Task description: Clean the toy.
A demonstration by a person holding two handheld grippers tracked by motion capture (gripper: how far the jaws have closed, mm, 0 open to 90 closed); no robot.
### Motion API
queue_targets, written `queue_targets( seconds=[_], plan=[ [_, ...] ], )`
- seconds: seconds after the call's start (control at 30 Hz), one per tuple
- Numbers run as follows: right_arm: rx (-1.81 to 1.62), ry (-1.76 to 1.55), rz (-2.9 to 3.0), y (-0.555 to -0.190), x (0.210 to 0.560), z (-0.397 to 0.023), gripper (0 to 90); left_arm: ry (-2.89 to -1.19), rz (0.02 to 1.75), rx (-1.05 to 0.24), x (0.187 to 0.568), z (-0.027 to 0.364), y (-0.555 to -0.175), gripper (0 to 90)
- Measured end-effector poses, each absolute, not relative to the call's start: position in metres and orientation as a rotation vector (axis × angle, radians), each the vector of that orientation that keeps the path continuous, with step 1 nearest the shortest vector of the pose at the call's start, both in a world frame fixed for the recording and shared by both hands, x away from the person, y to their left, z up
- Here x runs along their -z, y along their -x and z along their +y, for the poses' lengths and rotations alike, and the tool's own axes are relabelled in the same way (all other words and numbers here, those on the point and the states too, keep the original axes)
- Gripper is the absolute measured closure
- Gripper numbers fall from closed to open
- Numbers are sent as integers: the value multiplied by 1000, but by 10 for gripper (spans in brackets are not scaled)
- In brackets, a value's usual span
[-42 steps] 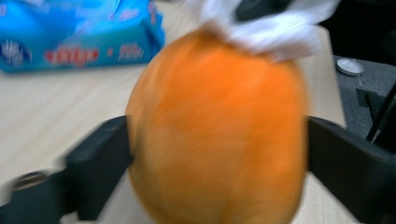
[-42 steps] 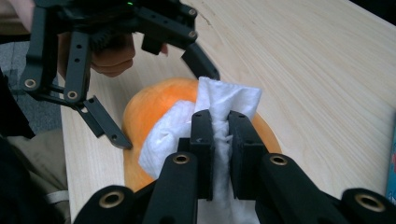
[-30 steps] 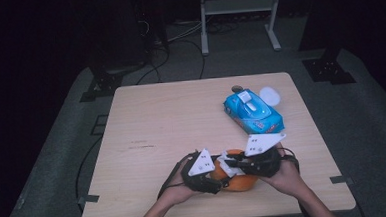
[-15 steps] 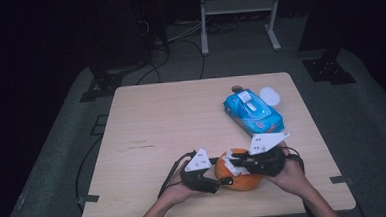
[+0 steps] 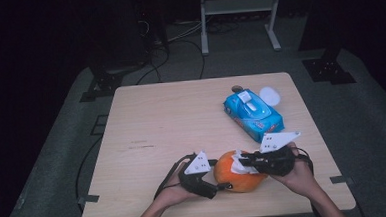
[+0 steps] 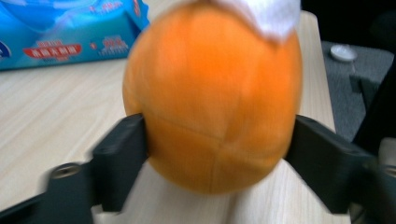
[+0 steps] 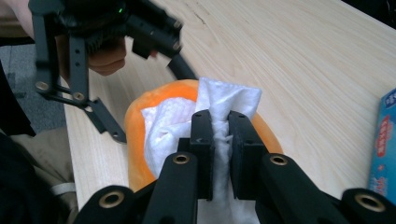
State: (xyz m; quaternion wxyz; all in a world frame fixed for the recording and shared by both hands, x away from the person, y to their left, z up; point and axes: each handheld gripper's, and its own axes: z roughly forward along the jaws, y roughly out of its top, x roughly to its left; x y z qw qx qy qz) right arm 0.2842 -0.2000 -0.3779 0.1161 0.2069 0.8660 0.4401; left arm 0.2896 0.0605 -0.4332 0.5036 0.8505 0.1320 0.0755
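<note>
I have the orange ball [image 5: 237,174] sitting on the desk [image 5: 171,119] close to its near edge, a little right of the middle. My left gripper [image 5: 216,180] straddles it from the left: in the left gripper view the two black jaws stand on either side of the ball [image 6: 212,100], spread wide and right against its soft sides, and they have just been opening with the ball between them. I cannot tell whether the pads still press into it.

My right gripper [image 5: 244,161] comes in from the right and is clamped on a white wipe [image 5: 241,165]. In the right gripper view the jaws are nearly together with the wipe [image 7: 219,112] pinched between them, and the rest of the sheet lies draped over the top of the ball [image 7: 144,107]. The left gripper [image 7: 100,56] shows beyond the ball in that view, held by a hand.

The only container on the desk is the blue pack of wipes [image 5: 253,114], lying flat near the far right corner, well apart from the ball. Its white flap lid [image 5: 251,104] sits on top; I cannot see the contents. A small white round thing [image 5: 269,95] lies just beside the pack at the far right edge.
</note>
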Motion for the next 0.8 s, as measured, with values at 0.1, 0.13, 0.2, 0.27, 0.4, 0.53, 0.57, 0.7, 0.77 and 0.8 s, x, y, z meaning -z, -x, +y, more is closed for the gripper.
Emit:
queue_targets(
  seconds=[0.1, 0.13, 0.2, 0.27, 0.4, 0.53, 0.57, 0.7, 0.77, 0.8],
  plan=[
    [-1306, -562, 2547, -281, 379, -184, 806, -2015, 282, -204, 428, 55, -287, 144],
    [-1301, -529, 2554, -279, 379, -176, 806, -2052, 273, -229, 429, 52, -285, 160],
    [-1227, -470, 2560, -275, 380, -163, 806, -2069, 275, -238, 433, 55, -285, 219],
    [-1223, -464, 2559, -276, 379, -163, 808, -2063, 307, -207, 436, 62, -288, 251],
    [-1260, -561, 2541, -281, 382, -184, 809, -2076, 325, -186, 439, 70, -292, 277],
    [-1310, -679, 2523, -284, 393, -213, 809, -2064, 332, -138, 443, 77, -297, 276],
    [-1320, -709, 2524, -284, 396, -218, 809, -2056, 332, -128, 443, 77, -298, 269],
    [-1322, -702, 2515, -283, 396, -216, 809, -2001, 299, -154, 434, 70, -297, 119],
    [-1337, -671, 2503, -281, 392, -208, 808, -1988, 283, -172, 432, 66, -297, 110],
    [-1338, -647, 2497, -280, 391, -202, 808, -2007, 285, -190, 433, 65, -297, 111]
  ],
)
